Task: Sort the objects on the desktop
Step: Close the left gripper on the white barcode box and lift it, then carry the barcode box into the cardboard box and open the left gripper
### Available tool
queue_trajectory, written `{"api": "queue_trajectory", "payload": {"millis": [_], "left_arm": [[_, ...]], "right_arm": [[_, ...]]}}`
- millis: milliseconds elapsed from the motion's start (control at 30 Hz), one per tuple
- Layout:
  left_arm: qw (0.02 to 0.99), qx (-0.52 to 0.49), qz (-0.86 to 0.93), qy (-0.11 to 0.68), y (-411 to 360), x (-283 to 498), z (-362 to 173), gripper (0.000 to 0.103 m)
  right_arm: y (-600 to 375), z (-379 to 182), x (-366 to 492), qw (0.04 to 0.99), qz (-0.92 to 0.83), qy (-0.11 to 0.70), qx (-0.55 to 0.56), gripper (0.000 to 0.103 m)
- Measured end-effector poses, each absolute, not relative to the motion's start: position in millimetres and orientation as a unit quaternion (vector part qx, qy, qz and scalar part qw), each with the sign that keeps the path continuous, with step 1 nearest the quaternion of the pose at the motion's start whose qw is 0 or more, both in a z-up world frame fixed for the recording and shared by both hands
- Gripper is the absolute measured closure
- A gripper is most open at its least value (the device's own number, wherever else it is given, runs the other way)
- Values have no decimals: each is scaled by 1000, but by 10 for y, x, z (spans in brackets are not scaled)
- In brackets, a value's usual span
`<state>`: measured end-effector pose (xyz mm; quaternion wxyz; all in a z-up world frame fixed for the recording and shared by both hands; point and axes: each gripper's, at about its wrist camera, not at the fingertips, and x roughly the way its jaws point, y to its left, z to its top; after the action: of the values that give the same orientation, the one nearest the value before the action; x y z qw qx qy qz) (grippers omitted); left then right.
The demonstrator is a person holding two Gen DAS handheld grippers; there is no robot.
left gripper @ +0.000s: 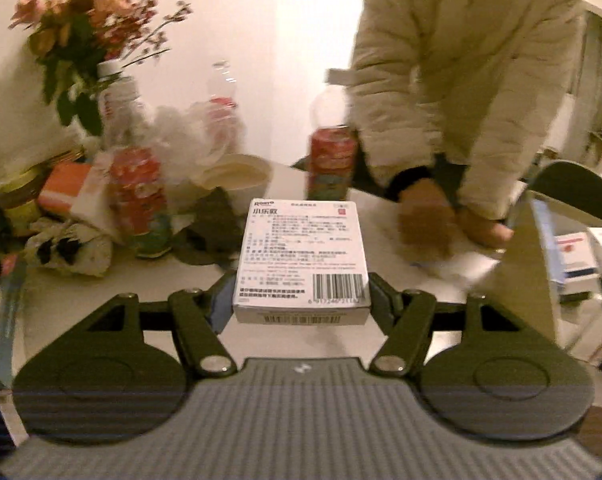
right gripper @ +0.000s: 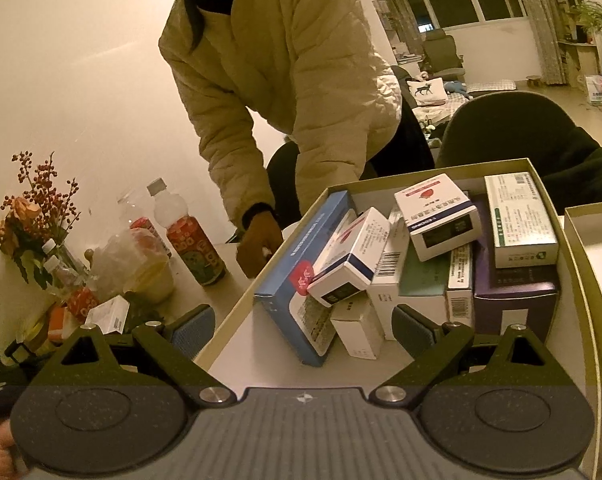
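Note:
My left gripper (left gripper: 301, 298) is shut on a white medicine box (left gripper: 303, 256) with a barcode and holds it above the white table. The same small box and the left gripper show at the lower left of the right wrist view (right gripper: 109, 314). My right gripper (right gripper: 303, 330) is open and empty, its jaws standing over the near corner of a cardboard storage box (right gripper: 581, 272). That storage box holds several medicine boxes, among them a blue box (right gripper: 297, 280) on edge and a white box with a red mark (right gripper: 437, 216) on top. The storage box also shows at the right of the left wrist view (left gripper: 529, 264).
Red-labelled bottles (left gripper: 333, 160) (right gripper: 195, 252), a vase of flowers (left gripper: 85, 52), crumpled wrappers (left gripper: 71, 246) and a white bowl (left gripper: 237, 178) crowd the table's left. A person in a cream jacket (right gripper: 285, 92) leans over the table, hands (left gripper: 425, 220) on it. A second box (right gripper: 597, 248) stands at right.

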<state>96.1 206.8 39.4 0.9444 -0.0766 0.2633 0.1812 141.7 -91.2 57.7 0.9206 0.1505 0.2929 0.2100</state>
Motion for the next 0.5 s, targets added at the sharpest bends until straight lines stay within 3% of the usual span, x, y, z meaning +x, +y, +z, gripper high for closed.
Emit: {"api": "queue_trajectory", "payload": {"millis": [500], "left_arm": [[963, -49, 77, 253, 1453, 1016, 562, 37]], "right_arm": [[-1058, 559, 1374, 924, 191, 292, 156, 7]]}}
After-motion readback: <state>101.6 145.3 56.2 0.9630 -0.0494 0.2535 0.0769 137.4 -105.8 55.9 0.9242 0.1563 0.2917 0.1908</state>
